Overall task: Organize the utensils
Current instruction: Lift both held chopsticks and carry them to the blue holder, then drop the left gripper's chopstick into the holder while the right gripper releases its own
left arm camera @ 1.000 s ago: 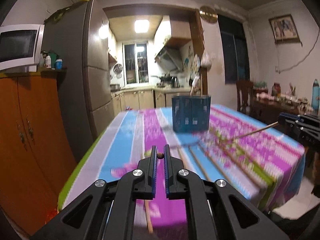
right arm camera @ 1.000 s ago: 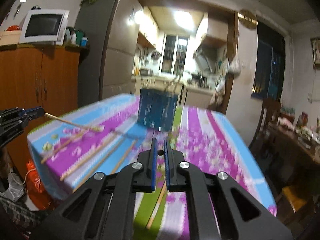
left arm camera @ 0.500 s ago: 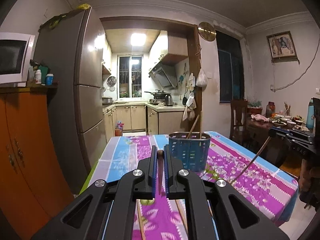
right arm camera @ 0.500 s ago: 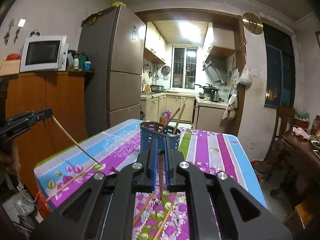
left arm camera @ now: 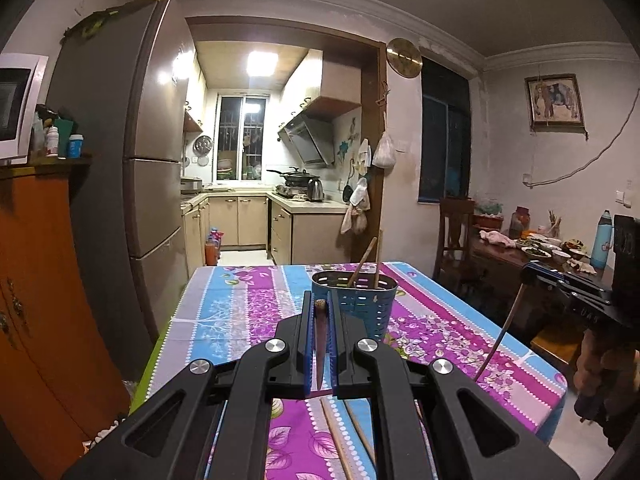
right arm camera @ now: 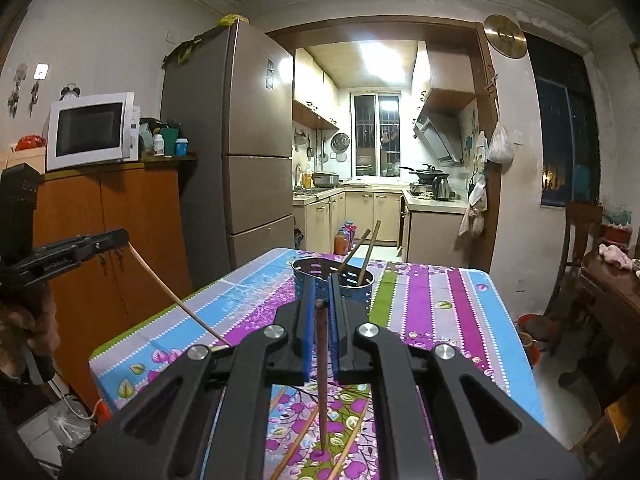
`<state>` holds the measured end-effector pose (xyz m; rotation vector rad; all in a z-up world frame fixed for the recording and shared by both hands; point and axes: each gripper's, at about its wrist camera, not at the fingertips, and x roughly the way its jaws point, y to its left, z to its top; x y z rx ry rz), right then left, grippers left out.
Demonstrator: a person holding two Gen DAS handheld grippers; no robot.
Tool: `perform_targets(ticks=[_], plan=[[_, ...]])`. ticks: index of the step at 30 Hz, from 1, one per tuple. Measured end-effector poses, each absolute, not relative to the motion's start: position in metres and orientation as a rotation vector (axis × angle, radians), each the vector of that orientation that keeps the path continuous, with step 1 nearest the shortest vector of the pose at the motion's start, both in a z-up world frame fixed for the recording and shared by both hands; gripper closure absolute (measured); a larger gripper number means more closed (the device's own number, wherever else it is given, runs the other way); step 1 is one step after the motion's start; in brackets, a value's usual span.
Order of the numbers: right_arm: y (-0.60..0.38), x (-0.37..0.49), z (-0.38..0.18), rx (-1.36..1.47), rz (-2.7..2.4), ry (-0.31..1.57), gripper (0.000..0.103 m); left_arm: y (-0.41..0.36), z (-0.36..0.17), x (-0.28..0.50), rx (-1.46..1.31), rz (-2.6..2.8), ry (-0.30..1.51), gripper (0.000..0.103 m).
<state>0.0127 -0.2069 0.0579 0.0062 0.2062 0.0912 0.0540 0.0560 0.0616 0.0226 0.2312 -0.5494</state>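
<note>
Striped desk (left arm camera: 224, 312), kitchen behind; holder (left arm camera: 354, 306) at 12 o'clock (two sticks inside). Left gripper (left arm camera: 320, 342) and right gripper (right arm camera: 321, 338) each clamped on a chopstick (left arm camera: 320, 354).

Matt wooden chopsticks (right arm camera: 321, 368) stand in a perforated blue plastic holder (left arm camera: 366, 308) on the counter's glossy floral cloth (left arm camera: 224, 312), between matt black plastic claws (left arm camera: 320, 344).
</note>
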Motion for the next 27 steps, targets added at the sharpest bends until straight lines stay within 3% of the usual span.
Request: perform_targets(ticks=[8,18,27], plan=[[-0.201,0.024,0.088,-0.025,0.096,0.166,0.098,0.04,0.096,0.074,0.027,-0.614,0.204,0.095],[-0.215,0.089,0.158,-0.026,0.065,0.024,0.098,-0.014,0.155,0.152,0.037,-0.623,0.126,0.096],[-0.236,0.176,0.177,0.028,0.019,-0.051,0.098,-0.072,0.135,0.239,0.138,-0.624,0.217,0.096]])
